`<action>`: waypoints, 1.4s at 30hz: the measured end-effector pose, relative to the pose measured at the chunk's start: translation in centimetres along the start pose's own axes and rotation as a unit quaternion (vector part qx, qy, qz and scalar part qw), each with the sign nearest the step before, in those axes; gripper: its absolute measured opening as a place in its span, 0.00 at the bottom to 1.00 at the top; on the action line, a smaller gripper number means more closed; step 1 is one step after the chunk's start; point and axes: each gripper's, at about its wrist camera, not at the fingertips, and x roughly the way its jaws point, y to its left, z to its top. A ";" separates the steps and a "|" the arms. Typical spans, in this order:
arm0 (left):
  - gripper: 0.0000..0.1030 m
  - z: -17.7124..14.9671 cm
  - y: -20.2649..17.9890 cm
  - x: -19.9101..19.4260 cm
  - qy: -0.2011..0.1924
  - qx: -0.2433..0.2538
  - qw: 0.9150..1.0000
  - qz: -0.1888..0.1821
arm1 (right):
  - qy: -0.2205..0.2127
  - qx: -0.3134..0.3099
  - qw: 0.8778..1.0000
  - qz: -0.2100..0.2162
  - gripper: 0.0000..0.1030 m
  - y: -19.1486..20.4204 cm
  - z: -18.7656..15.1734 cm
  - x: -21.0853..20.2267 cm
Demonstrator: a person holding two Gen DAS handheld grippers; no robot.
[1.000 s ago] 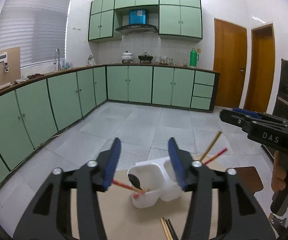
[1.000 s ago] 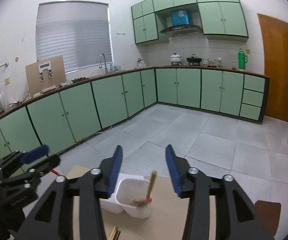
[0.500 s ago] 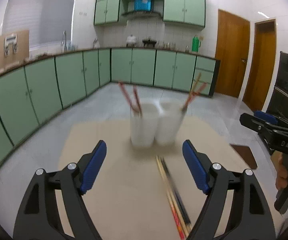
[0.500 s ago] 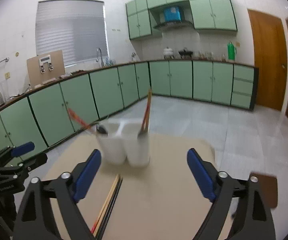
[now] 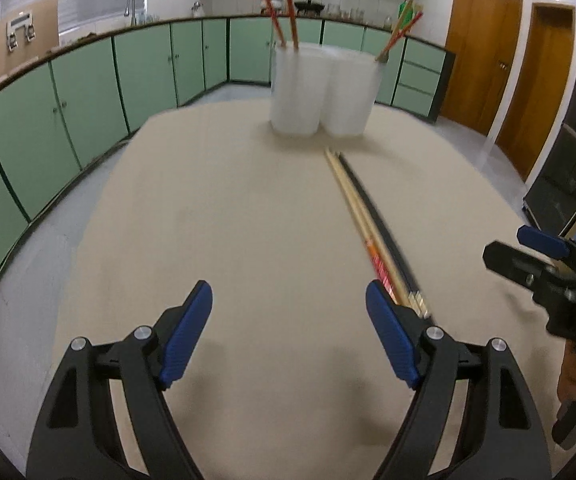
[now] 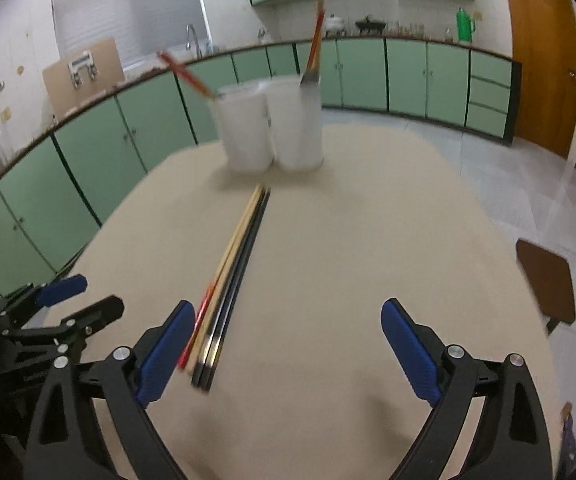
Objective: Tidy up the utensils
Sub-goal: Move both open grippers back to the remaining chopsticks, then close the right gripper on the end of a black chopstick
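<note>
**Both grippers drawn back from the holder toward the loose chopsticks**

We see the left gripper (image 5: 288, 332) and the right gripper (image 6: 288, 352) low over the table (image 5: 228, 240), each with jaws spread wide and holding nothing. A second ago both hovered close above the white two-cup holder (image 5: 321, 90); since then they have pulled back and dropped, and their jaws have widened. The holder now stands at the far end of the table, with red chopsticks (image 5: 280, 8) upright in its left cup and further sticks (image 5: 401, 32) leaning from its right. A bundle of loose chopsticks (image 6: 230, 276), pale and black, lies lengthwise between holder and grippers, its near ends just beside one finger of each gripper. We judge that one placement is finished and the next pickup is being lined up.
</note>
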 end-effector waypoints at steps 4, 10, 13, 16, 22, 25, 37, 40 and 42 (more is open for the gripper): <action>0.75 -1.4 0.5 0.5 0.018 0.002 1.000 0.007 | 0.024 -0.004 1.000 -0.001 0.85 0.7 -1.6 0.9; 0.75 -2.0 0.5 0.8 0.029 0.001 1.000 0.008 | 0.047 -0.014 0.999 -0.002 0.75 1.6 -3.1 1.9; 0.75 -1.8 0.3 0.7 0.028 0.002 1.000 0.008 | 0.048 -0.032 0.998 -0.011 0.74 2.4 -3.2 2.1; 0.75 -1.6 0.2 0.7 0.027 0.002 1.000 0.007 | 0.048 -0.040 0.998 -0.011 0.73 2.7 -3.2 2.2; 0.76 -1.5 -0.1 0.8 0.030 0.004 1.000 0.009 | 0.047 -0.043 0.997 -0.038 0.69 2.1 -3.2 2.0; 0.76 -1.6 -0.1 0.9 0.032 0.004 0.999 0.010 | 0.044 -0.038 0.997 -0.051 0.68 1.2 -3.0 1.5; 0.76 -1.8 -0.9 1.0 0.035 0.009 0.999 0.008 | 0.045 -0.050 0.998 -0.005 0.15 2.6 -3.4 1.6; 0.76 -1.8 -1.2 1.1 0.037 0.008 0.999 0.003 | 0.046 -0.061 0.997 -0.004 0.07 3.1 -3.5 1.7; 0.76 -1.8 -1.7 1.2 0.039 0.010 0.999 -0.003 | 0.046 -0.058 0.997 -0.003 0.07 2.9 -3.6 1.5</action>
